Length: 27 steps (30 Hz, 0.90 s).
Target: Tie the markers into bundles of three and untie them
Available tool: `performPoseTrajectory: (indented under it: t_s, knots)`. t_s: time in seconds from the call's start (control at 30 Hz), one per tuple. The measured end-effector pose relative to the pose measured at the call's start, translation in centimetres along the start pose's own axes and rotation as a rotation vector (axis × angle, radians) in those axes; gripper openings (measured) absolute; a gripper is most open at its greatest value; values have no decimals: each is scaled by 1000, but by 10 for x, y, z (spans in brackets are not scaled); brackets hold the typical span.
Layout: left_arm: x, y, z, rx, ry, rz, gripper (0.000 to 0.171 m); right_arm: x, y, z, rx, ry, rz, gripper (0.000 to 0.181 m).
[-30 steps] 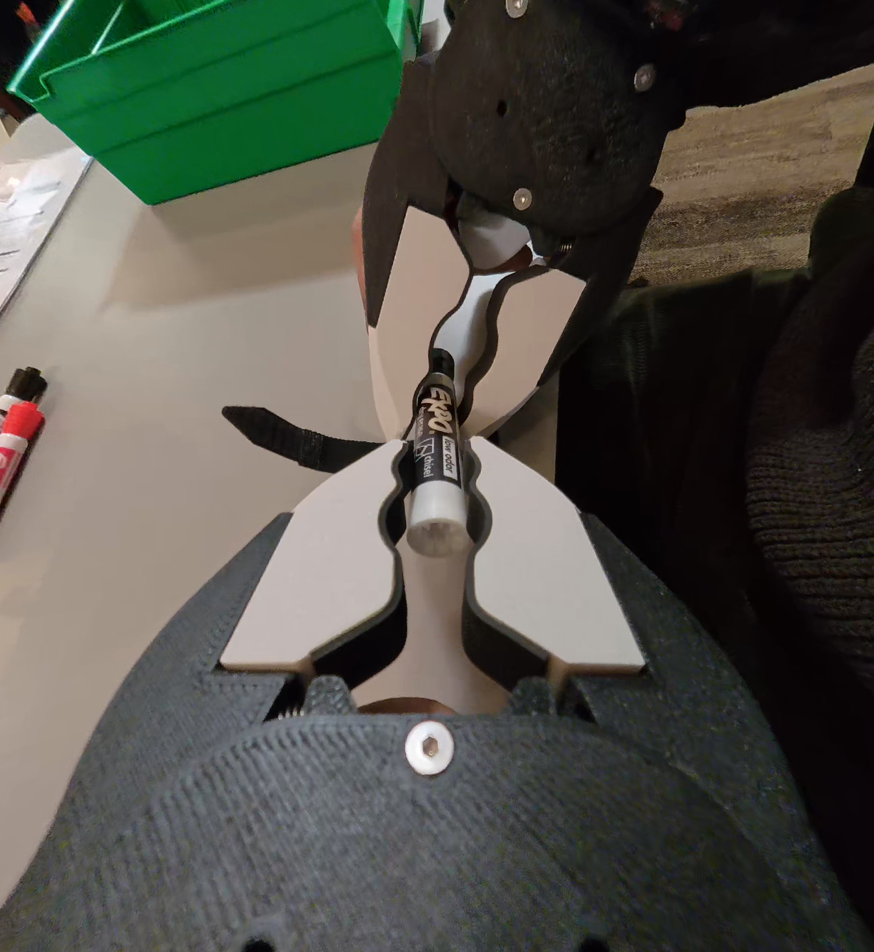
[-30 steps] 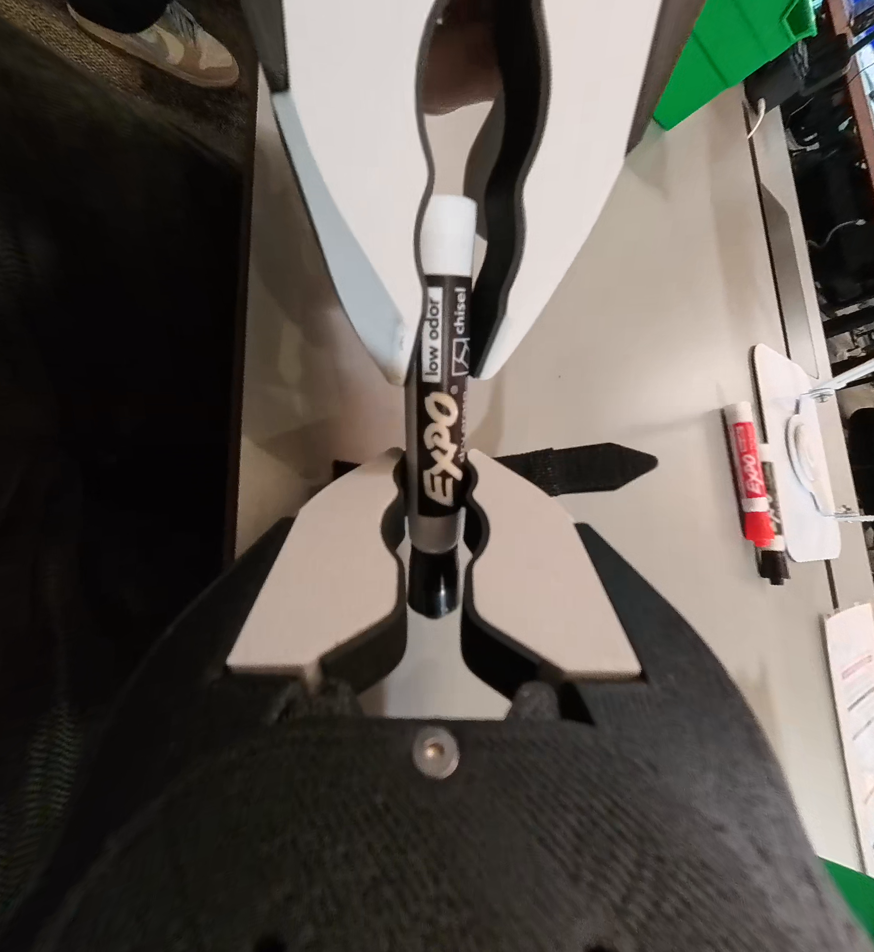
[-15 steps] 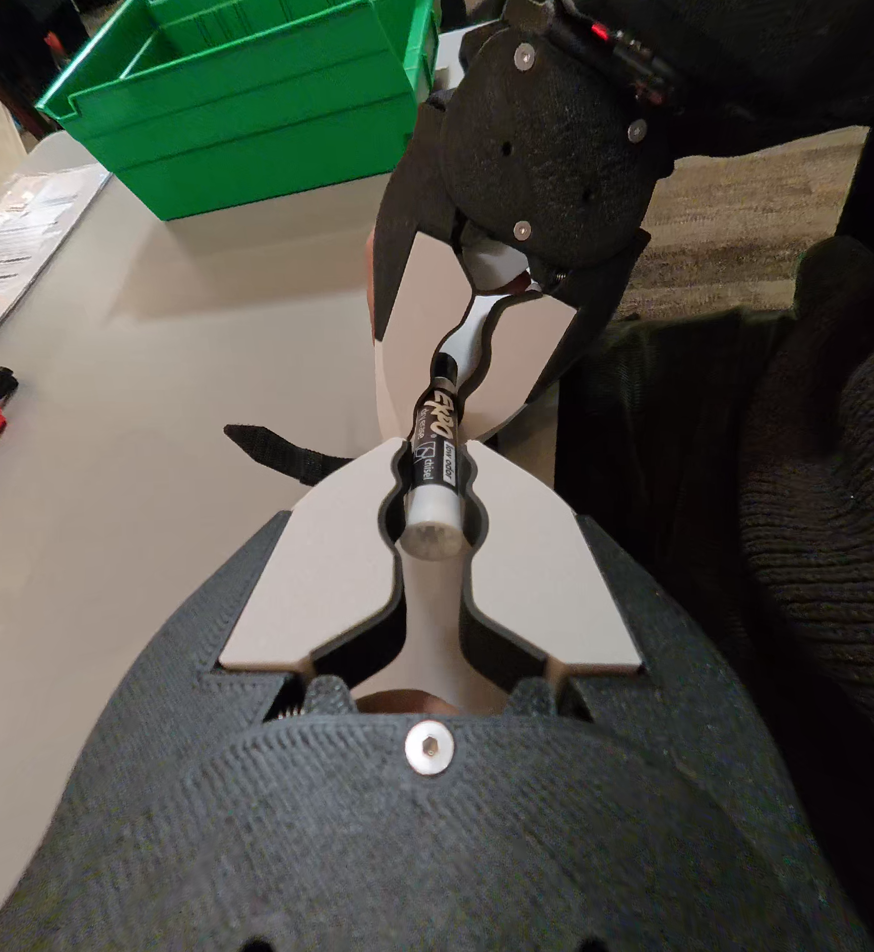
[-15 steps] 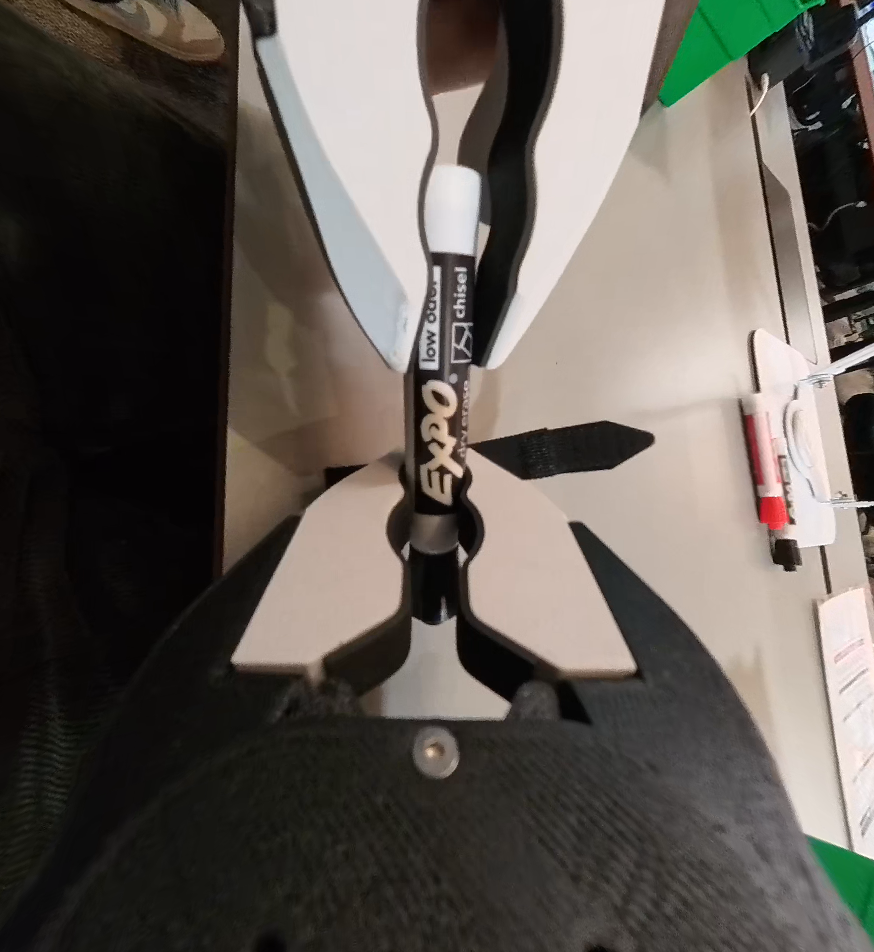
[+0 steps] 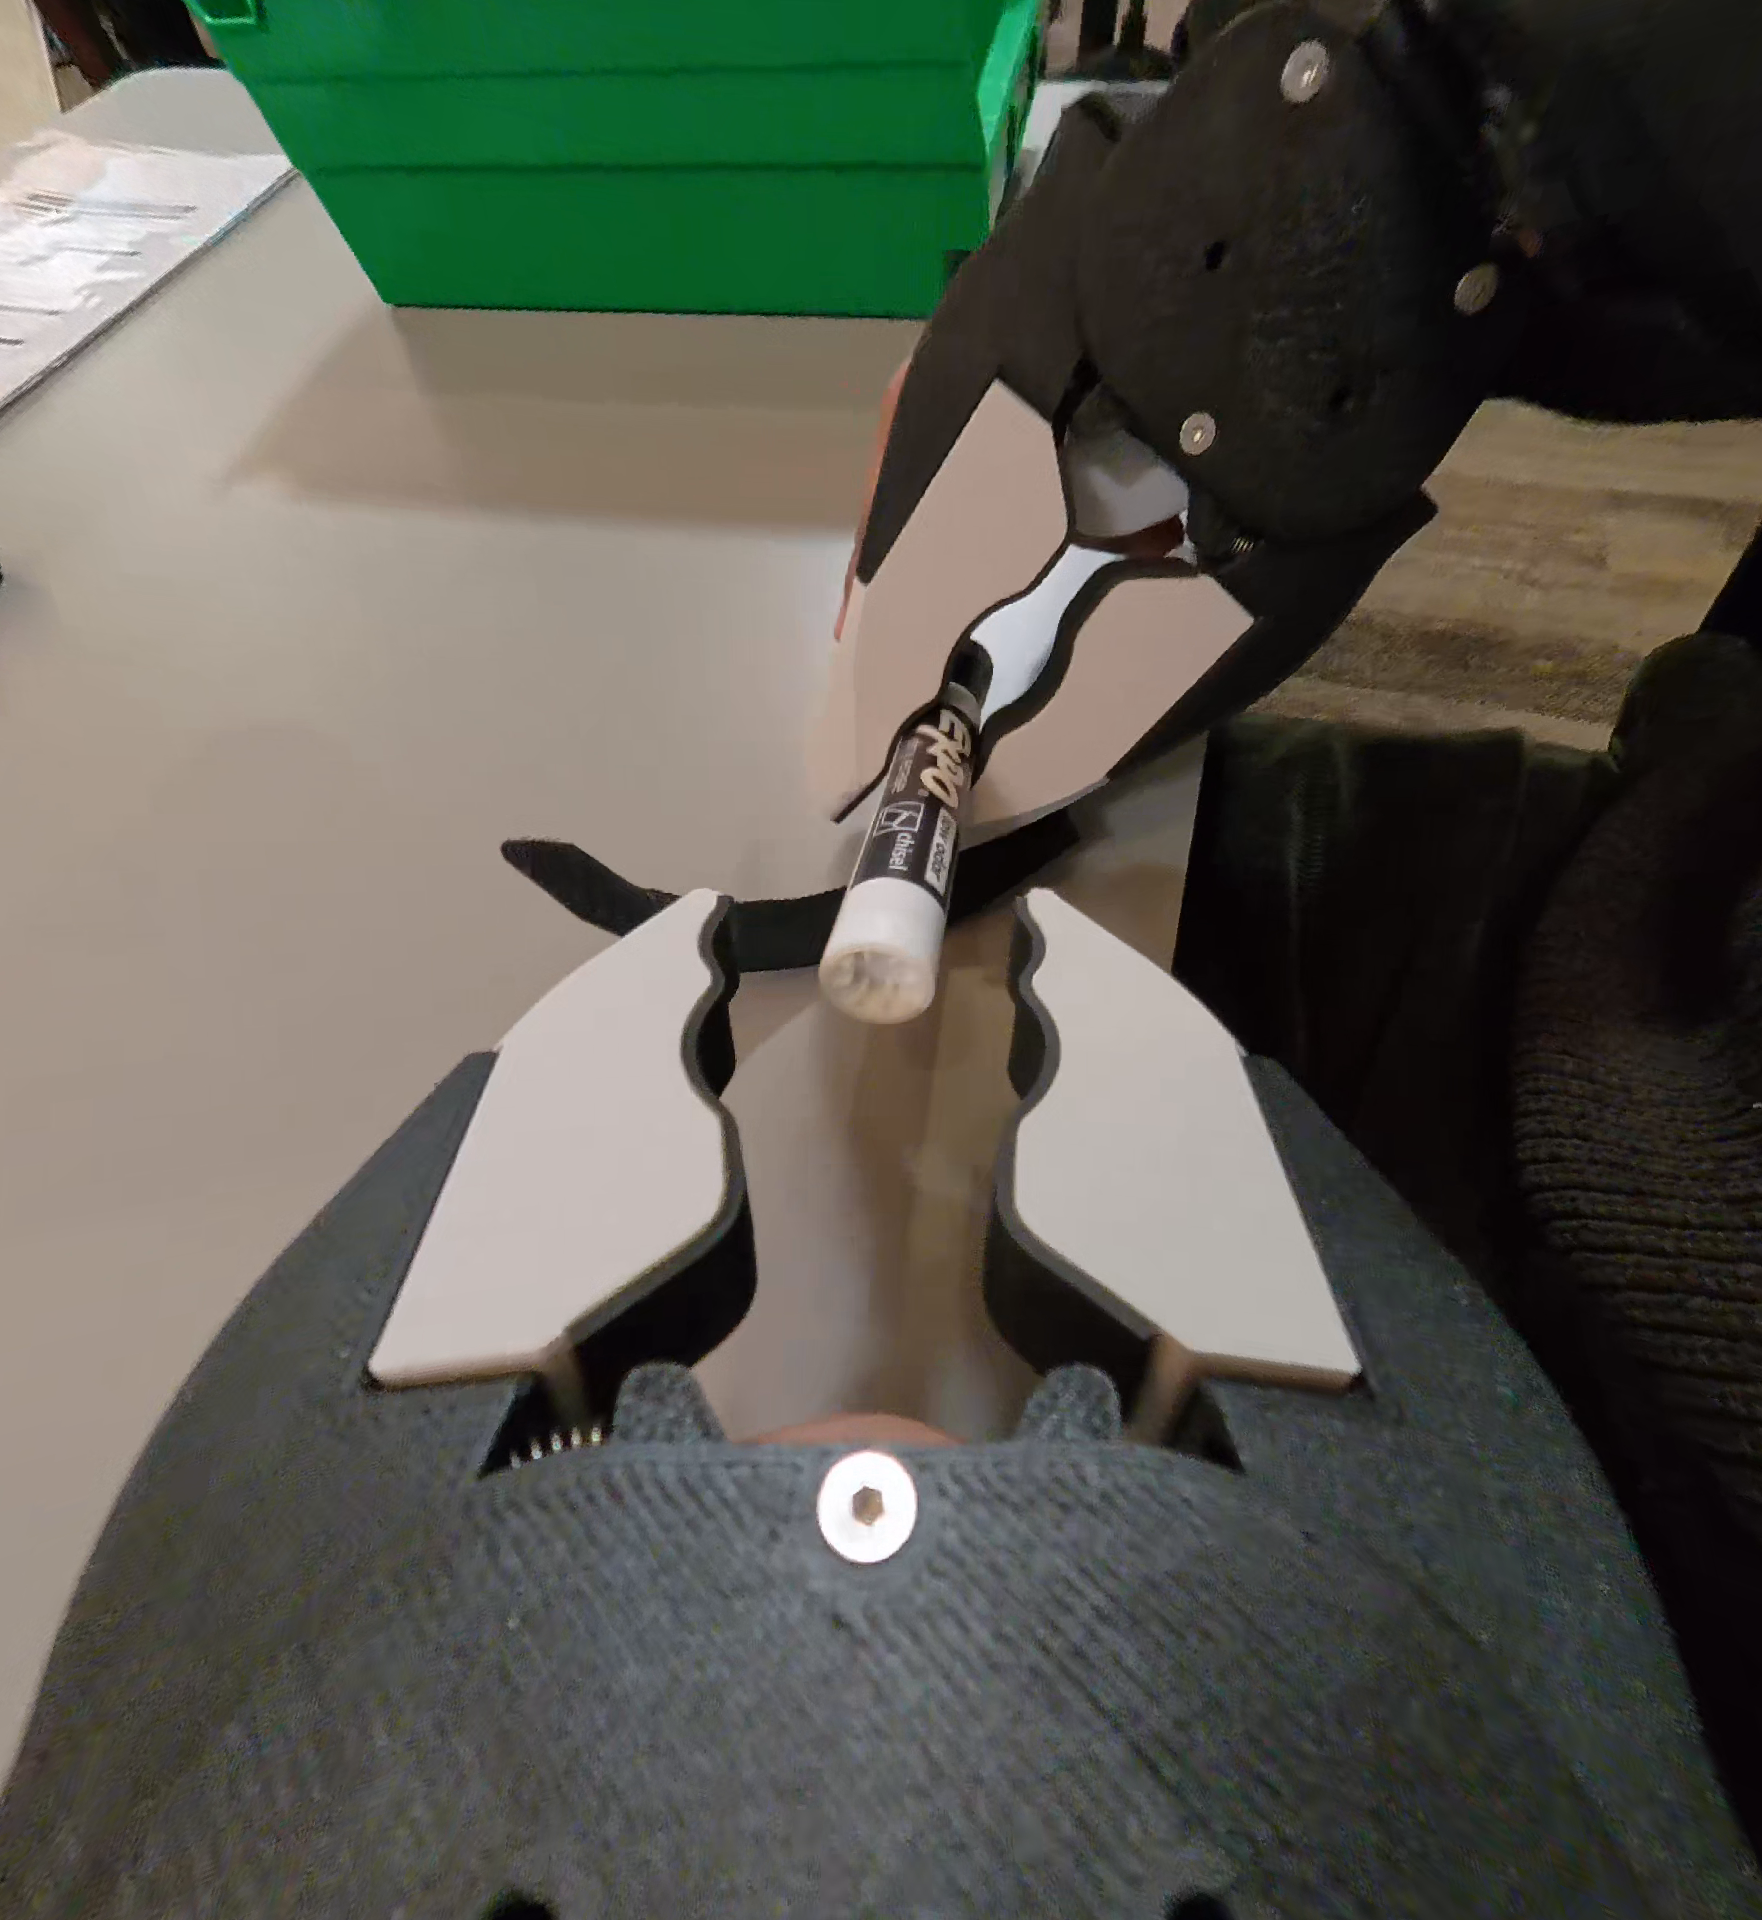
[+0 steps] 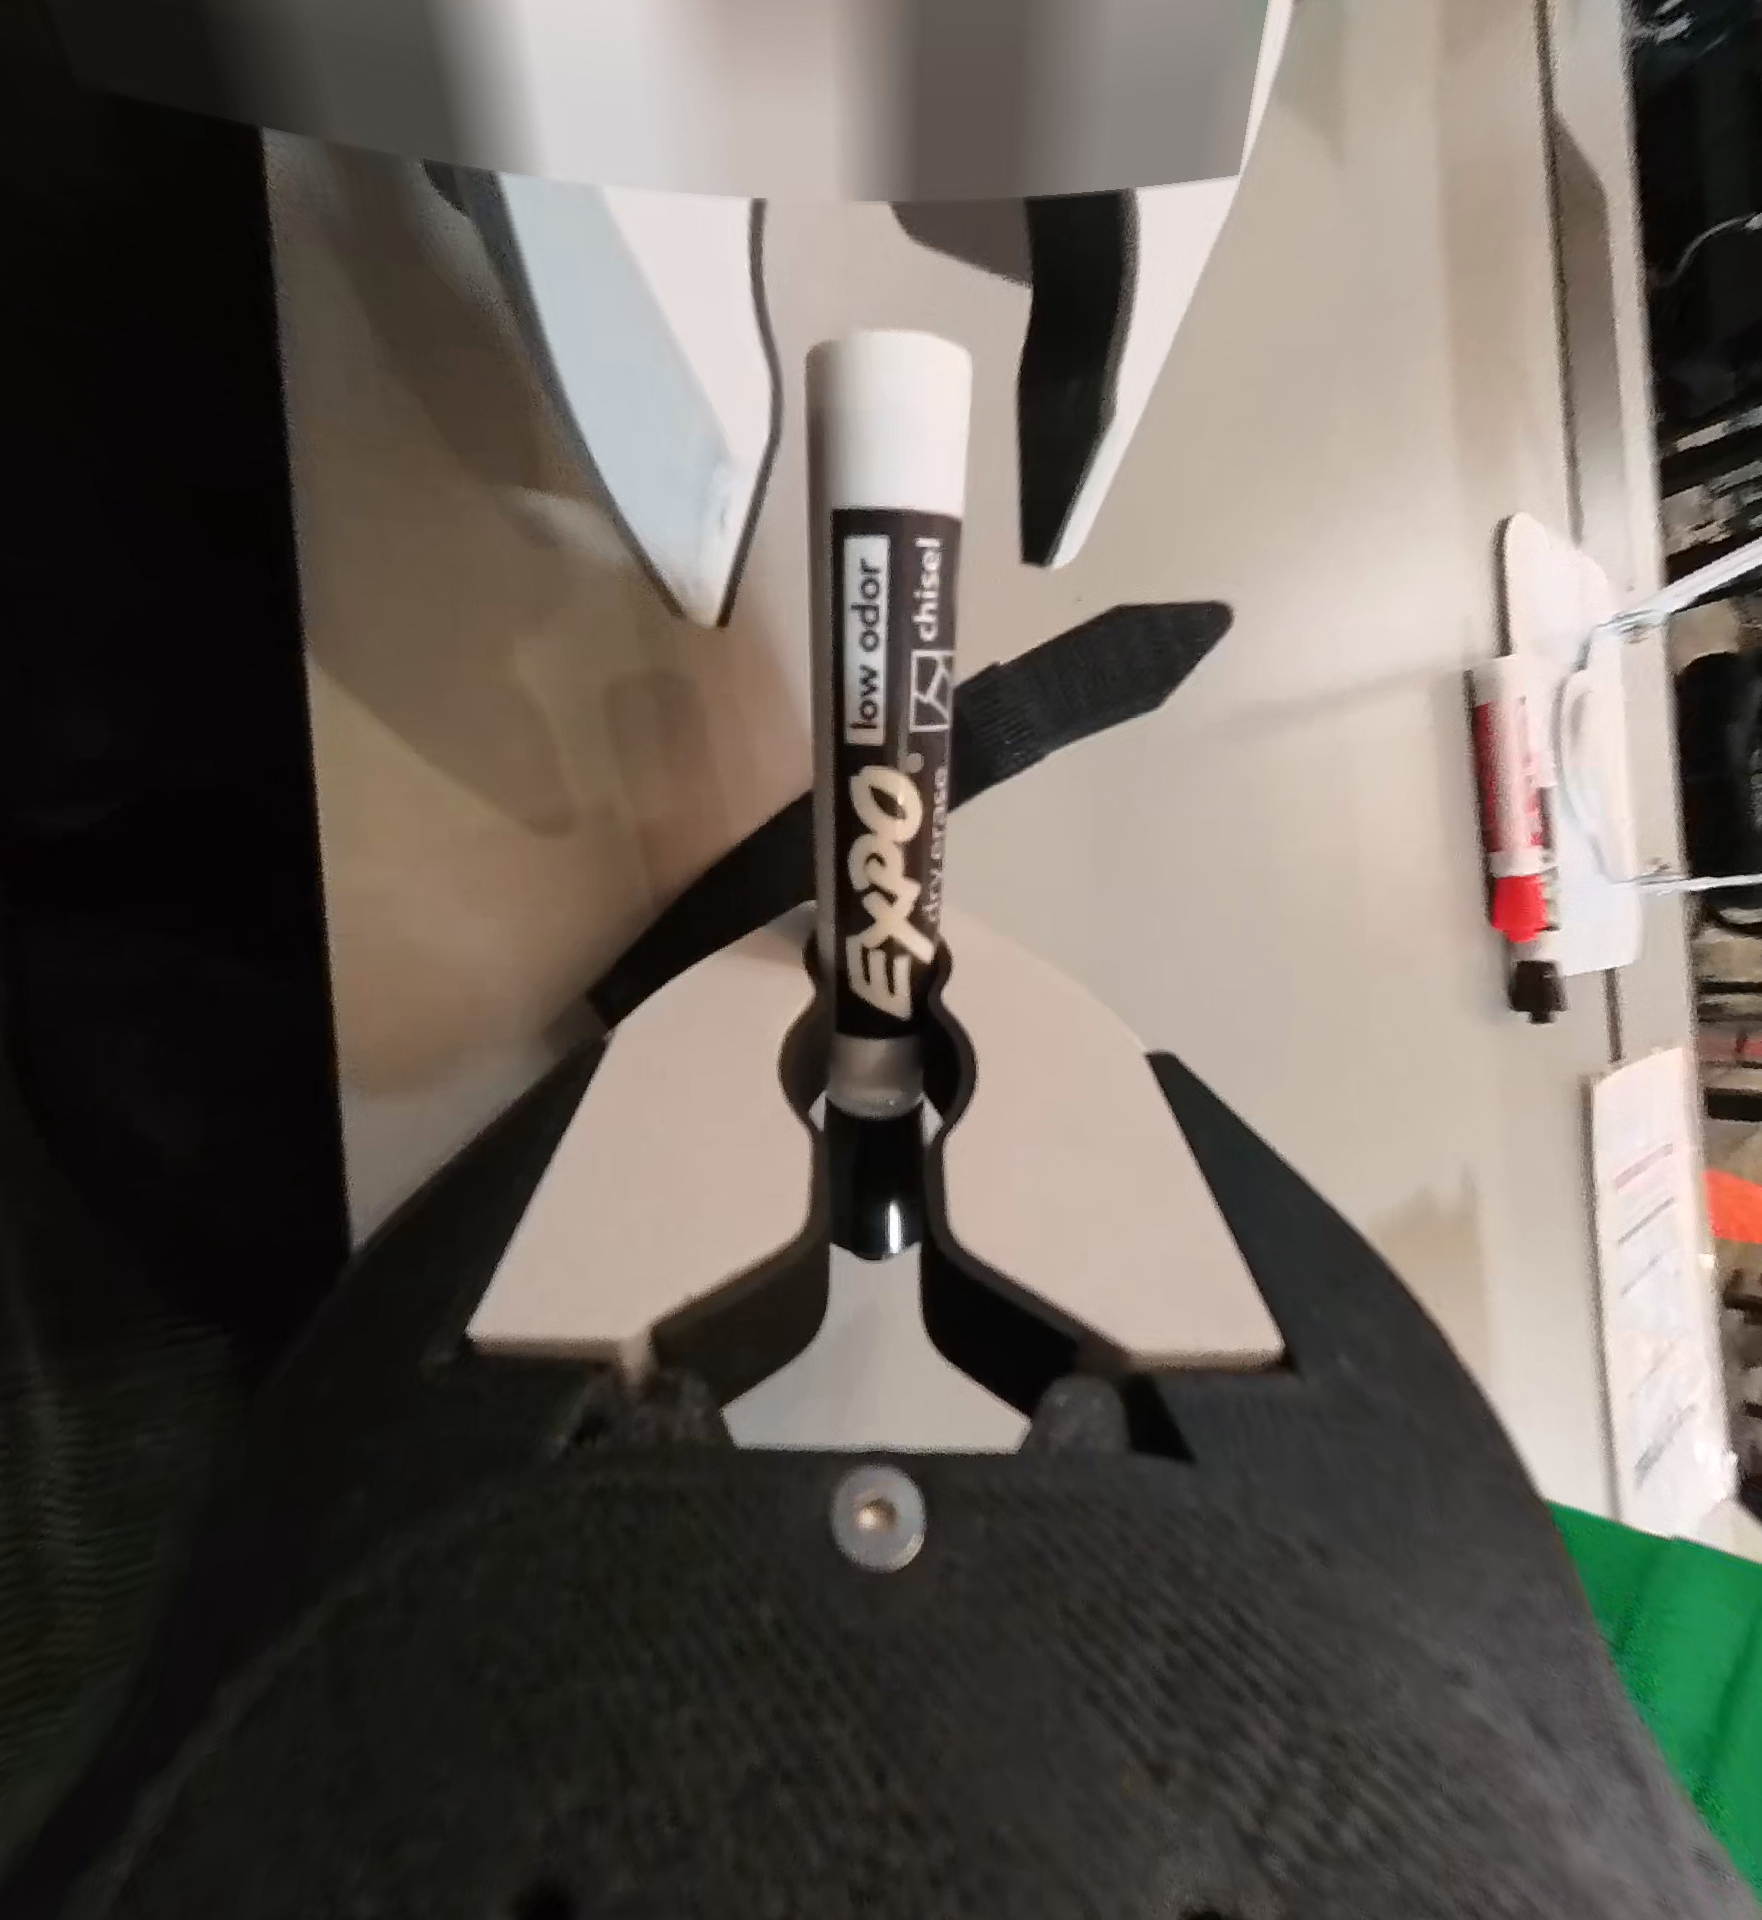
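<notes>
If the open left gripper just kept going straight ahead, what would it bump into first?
Probably the white end of the black marker held by the right gripper, just ahead of the left gripper; depth is uncertain.

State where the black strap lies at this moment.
The black strap lies flat on the grey table near its edge, directly under the black marker held in the right hand-held gripper, just ahead of the open left hand-held gripper.

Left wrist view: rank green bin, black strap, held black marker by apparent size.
1. green bin, clearly largest, though cropped at the top.
2. and 3. black strap and black marker: similar visible length; strap partly hidden, marker foreshortened, so no ranking.
</notes>
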State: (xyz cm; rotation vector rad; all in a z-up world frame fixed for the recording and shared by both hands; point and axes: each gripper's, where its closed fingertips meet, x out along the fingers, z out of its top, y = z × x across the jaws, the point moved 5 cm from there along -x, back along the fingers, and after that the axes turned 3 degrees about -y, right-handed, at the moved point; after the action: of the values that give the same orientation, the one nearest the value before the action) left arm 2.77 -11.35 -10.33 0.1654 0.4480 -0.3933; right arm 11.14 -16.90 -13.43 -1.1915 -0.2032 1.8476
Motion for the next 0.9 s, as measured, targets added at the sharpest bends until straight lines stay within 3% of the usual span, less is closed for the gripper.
performPoseTrajectory:
  t_s: [0.3, 0.53, 0.63, 0.8, 0.9]
  knots:
    - [-3, 0, 5, -89, -65, -71, 25, -3, 9, -2, 263, 22, 252, 13]
    - [0, -1, 2, -94, -30, -82, 17, -4, 13, -2, 256, 54, 277, 14]
    - [1, -2, 2, -92, -30, -99, 1, -4, 14, 0, 281, 35, 299, 14]
    - [6, -7, 4, -67, -30, -92, 3, -4, 16, 5, 287, 27, 301, 14]
    - [4, 1, -1, -61, -26, -36, 42, -5, 12, 2, 285, 41, 269, 15]
